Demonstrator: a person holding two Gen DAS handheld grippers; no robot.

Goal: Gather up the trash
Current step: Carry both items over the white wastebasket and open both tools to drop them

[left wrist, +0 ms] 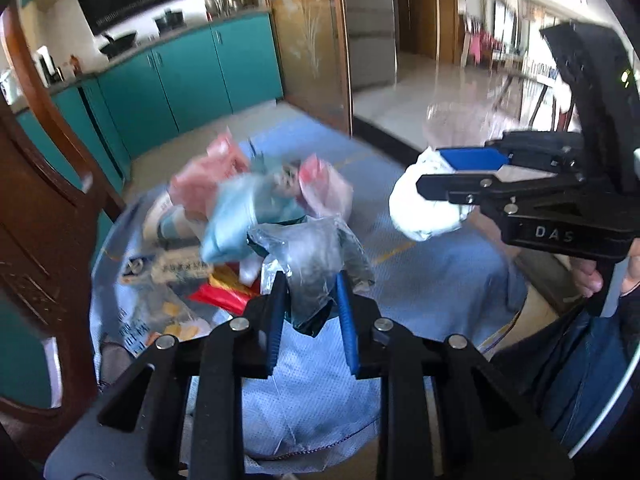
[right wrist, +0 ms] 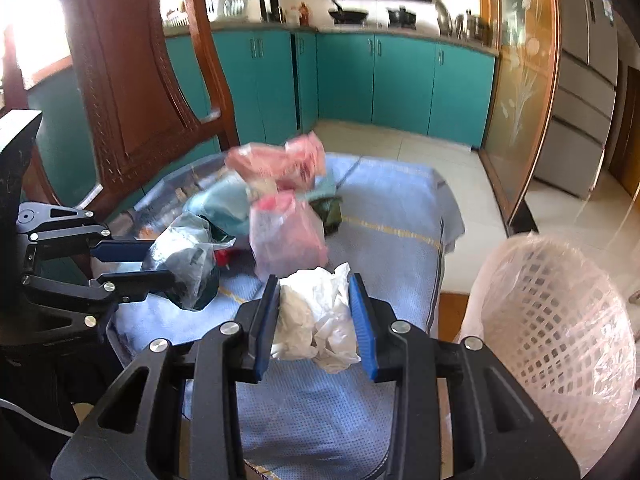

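My left gripper (left wrist: 312, 280) is shut on a crumpled clear and dark plastic bag (left wrist: 316, 260), held a little above the blue cloth (left wrist: 420, 288). In the right wrist view the same bag (right wrist: 188, 264) hangs in the left gripper (right wrist: 160, 266) at the left. My right gripper (right wrist: 316, 312) is shut on a wad of white paper (right wrist: 316, 320), also seen as the white wad (left wrist: 424, 212) in the right gripper (left wrist: 460, 170). A heap of pink bags (right wrist: 288, 236), a light blue bag (left wrist: 232, 224) and wrappers (left wrist: 228, 292) lies on the cloth behind.
A white lattice waste basket (right wrist: 552, 328) lined with a pink bag stands low at the right, beside the table. A brown wooden chair (right wrist: 132, 92) rises at the left, behind the table. Teal kitchen cabinets (right wrist: 400, 80) line the back wall. A person's hand (left wrist: 592, 276) holds the right gripper.
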